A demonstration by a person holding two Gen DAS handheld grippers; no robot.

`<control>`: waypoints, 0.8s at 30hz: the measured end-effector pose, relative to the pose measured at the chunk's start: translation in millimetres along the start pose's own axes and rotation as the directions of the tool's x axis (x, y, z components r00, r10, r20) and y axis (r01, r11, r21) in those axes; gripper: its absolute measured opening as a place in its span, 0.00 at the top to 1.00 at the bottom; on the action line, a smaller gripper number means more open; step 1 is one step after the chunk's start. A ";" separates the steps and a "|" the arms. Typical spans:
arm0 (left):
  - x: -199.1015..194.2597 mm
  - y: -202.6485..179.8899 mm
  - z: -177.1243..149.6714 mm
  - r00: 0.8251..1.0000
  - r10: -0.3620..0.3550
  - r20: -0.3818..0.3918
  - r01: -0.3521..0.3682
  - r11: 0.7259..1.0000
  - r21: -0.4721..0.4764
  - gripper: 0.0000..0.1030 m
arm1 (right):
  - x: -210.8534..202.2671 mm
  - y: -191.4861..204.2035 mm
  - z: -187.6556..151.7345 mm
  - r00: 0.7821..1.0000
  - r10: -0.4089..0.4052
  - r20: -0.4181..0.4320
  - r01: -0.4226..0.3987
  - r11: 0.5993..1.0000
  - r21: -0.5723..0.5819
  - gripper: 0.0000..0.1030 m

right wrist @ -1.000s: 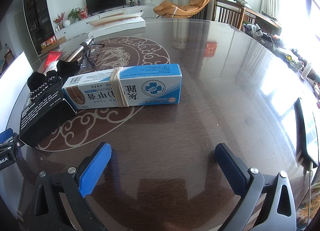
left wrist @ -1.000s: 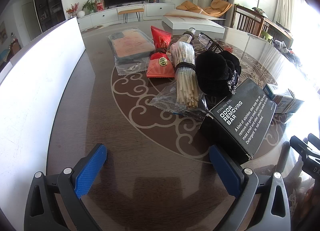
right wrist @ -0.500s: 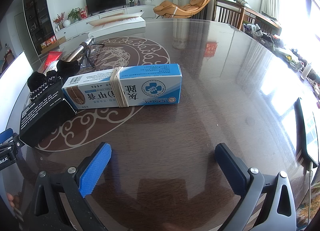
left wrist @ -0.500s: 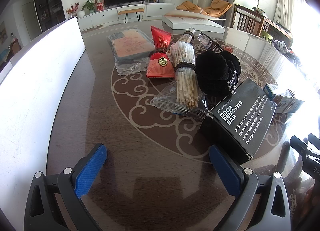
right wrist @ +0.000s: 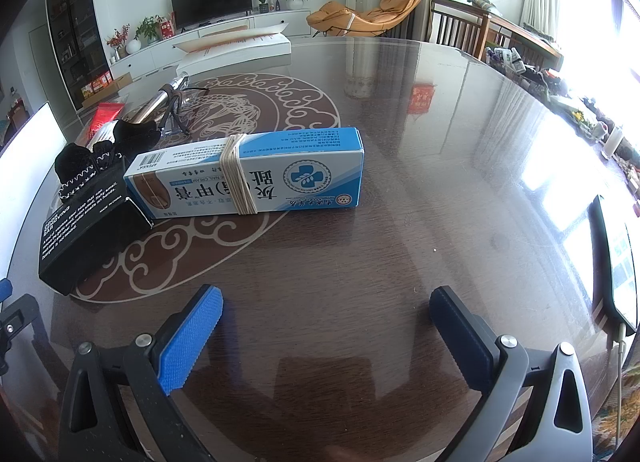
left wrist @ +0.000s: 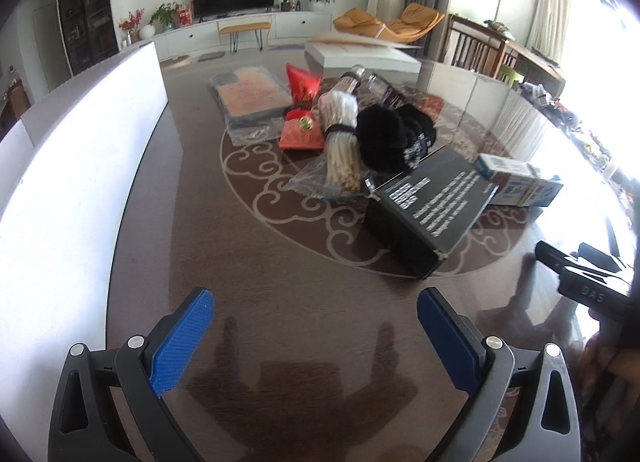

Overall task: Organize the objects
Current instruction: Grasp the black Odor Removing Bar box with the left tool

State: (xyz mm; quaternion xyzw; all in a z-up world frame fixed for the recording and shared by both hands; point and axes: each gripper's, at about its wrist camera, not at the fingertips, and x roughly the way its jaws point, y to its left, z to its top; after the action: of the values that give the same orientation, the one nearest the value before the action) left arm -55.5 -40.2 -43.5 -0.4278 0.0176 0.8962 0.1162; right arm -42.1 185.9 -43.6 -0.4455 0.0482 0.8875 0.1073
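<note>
Centrally, my left gripper (left wrist: 316, 326) hovers low over the dark glass-topped table (left wrist: 280, 286), its blue-padded fingers (left wrist: 180, 342) spread wide with nothing between them. Ahead of it lies a cluster of objects on the table's cloud-pattern medallion: a black box (left wrist: 428, 210) printed in white, tilted up at its far end; a bag of pale sticks (left wrist: 340, 154) bound by a dark band; a black fuzzy item (left wrist: 384, 134) just behind the box; a red packet with a gold seal (left wrist: 302, 130); and a clear-wrapped phone case (left wrist: 250, 96) farthest left. A blue-and-white carton (left wrist: 516, 182) rests just beside the black box's right side. A white panel (left wrist: 60, 166) runs along the table's left edge.

My right gripper (right wrist: 326, 314) likewise holds its fingers (right wrist: 192, 338) apart and empty, above bare tabletop (right wrist: 400, 254). Before it the blue-and-white nail cream carton (right wrist: 248, 178), wrapped by rubber bands (right wrist: 238, 174), lies on its long side, its left end touching the black box (right wrist: 84, 234). Behind these sit the black fuzzy item (right wrist: 104, 150) and a pair of clear glasses (right wrist: 180, 118). A phone (right wrist: 618, 262) lies at the table's right rim.
</note>
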 end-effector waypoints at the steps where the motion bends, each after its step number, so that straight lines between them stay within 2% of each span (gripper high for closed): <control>1: -8.4 -6.0 4.5 0.999 -0.039 0.032 0.038 0.999 0.032 0.00 | 0.0 0.0 -0.1 1.000 0.000 0.000 0.000 1.000 0.000 0.00; 3: -11.6 -23.7 21.0 0.995 -0.089 0.047 0.083 0.989 0.119 0.00 | 0.1 0.0 0.0 1.000 0.000 0.000 0.000 1.000 0.000 0.00; 6: 10.6 -51.0 49.4 0.994 -0.111 0.015 0.105 0.970 0.218 0.00 | 0.0 -0.1 -0.1 1.000 0.000 0.000 0.000 1.000 0.000 0.00; 8: 39.3 -61.6 64.4 0.990 -0.134 -0.049 0.141 0.958 0.249 0.00 | 0.0 -0.1 0.0 1.000 0.000 0.000 0.000 1.000 0.000 0.00; 10: 65.1 -70.0 69.3 0.985 -0.123 -0.122 0.152 0.953 0.261 0.00 | 0.0 0.0 0.0 1.000 0.000 0.000 0.000 1.000 0.000 0.00; 11: 71.0 -72.0 68.8 0.986 -0.108 -0.126 0.139 0.953 0.268 0.10 | 0.0 -0.1 0.0 1.000 0.000 0.000 0.000 1.000 0.000 0.00; 12: 69.0 -73.9 66.6 0.989 -0.104 -0.104 0.130 0.952 0.279 0.27 | 0.0 -0.1 -0.1 1.000 0.000 0.000 0.000 1.000 0.000 0.00; 15: 50.0 -72.7 51.4 0.993 -0.102 -0.063 0.116 0.957 0.265 0.43 | 0.0 -0.1 -0.1 1.000 0.000 0.000 0.000 1.000 0.000 0.00; 19: 12.7 -58.4 6.5 0.999 -0.030 -0.045 0.037 0.984 0.175 0.43 | 0.1 -0.1 0.0 1.000 0.000 0.000 0.000 1.000 0.000 0.00; 22: -7.2 -48.5 -19.8 0.999 0.001 -0.052 0.006 0.991 0.132 0.42 | 0.2 -0.2 -0.1 1.000 0.000 0.000 0.000 1.000 0.000 0.00; 23: -9.3 -47.2 -23.5 0.999 0.002 -0.052 0.005 0.990 0.138 0.40 | 0.2 -0.2 0.0 1.000 0.001 0.000 -0.001 1.000 0.000 0.00; 24: -8.8 -47.1 -24.6 0.999 0.007 -0.049 0.001 0.988 0.153 0.33 | 0.2 -0.2 0.0 1.000 0.001 0.000 -0.001 1.000 0.000 0.00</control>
State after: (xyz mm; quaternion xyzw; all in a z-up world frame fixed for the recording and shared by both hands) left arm -21.0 0.7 -49.1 -0.4398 0.0897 0.8815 0.1468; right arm -42.2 186.1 -43.8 -0.4453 0.0482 0.8877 0.1070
